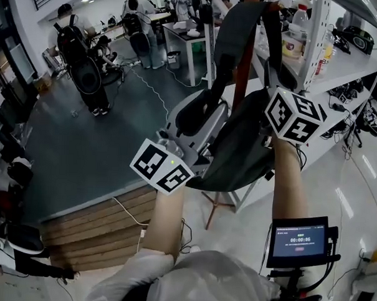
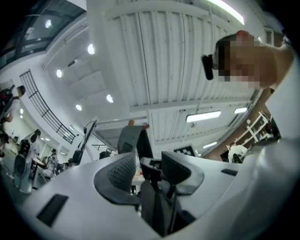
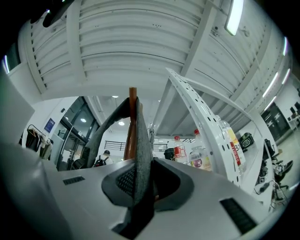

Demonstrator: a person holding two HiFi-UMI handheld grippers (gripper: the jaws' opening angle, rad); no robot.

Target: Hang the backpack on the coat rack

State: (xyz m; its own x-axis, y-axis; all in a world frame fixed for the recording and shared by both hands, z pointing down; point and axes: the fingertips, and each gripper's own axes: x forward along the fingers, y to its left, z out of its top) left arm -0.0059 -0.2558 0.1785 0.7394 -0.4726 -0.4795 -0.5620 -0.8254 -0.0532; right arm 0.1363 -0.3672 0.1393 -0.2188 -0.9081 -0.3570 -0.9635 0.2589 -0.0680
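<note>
Head view, left tongs (image 2: 149, 174), right tongs (image 3: 140, 182) pinching backpack (image 1: 238, 156) straps by coat rack (image 1: 244, 74)

Lighting came from long white ceiling tube lamps (image 2: 203, 116) and round recessed spot lamps (image 2: 91, 48), which glared white. Both gripper views bent strongly, with black corners; the near jaws were soft. The head view was dimmer.

Dark grey backpack (image 1: 238, 149), reddish-brown coat rack (image 3: 133, 93), white shelving (image 1: 314, 46).
</note>
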